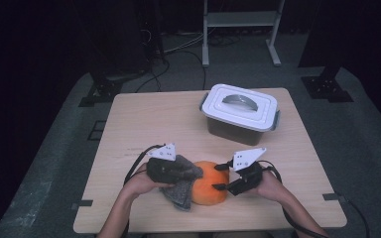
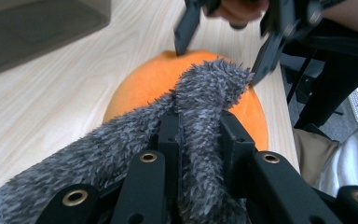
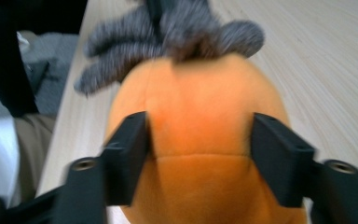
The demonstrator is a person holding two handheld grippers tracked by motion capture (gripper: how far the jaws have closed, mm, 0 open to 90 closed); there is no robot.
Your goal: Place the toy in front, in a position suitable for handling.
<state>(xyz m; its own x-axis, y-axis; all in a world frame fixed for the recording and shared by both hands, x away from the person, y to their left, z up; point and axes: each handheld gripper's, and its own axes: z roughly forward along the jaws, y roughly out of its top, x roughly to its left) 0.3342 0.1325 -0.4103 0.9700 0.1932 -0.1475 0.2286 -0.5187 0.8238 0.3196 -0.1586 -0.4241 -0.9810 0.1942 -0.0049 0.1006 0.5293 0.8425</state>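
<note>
High view: the orange plush (image 1: 209,190) sits near the desk's (image 1: 149,119) front edge, about midway along it, with a grey fuzzy cloth (image 1: 181,186) bunched against its left side. The left gripper (image 1: 176,172) comes in from the left and is clamped tight on that cloth. The right gripper (image 1: 222,177) comes in from the right with its jaws straddling the plush.

Left gripper view gives you what the top shot can't: a fold of cloth (image 2: 200,116) pinched between the two black jaws, draped over the plush (image 2: 154,84), with the right gripper (image 2: 216,60) across from it, tips at the plush's far side.

Right gripper view shows the plush (image 3: 196,116) filling the gap between the jaws, both sitting right against its sides. Looks like a hold on the plush, jaws fairly wide because it's fat. Cloth (image 3: 168,37) pokes out behind it.

Only the high view shows the white lidded bin (image 1: 239,111) toward the back right, well apart from the hands. Plenty of bare desk at the back left and in the middle; up front the plush is close to the edge.
</note>
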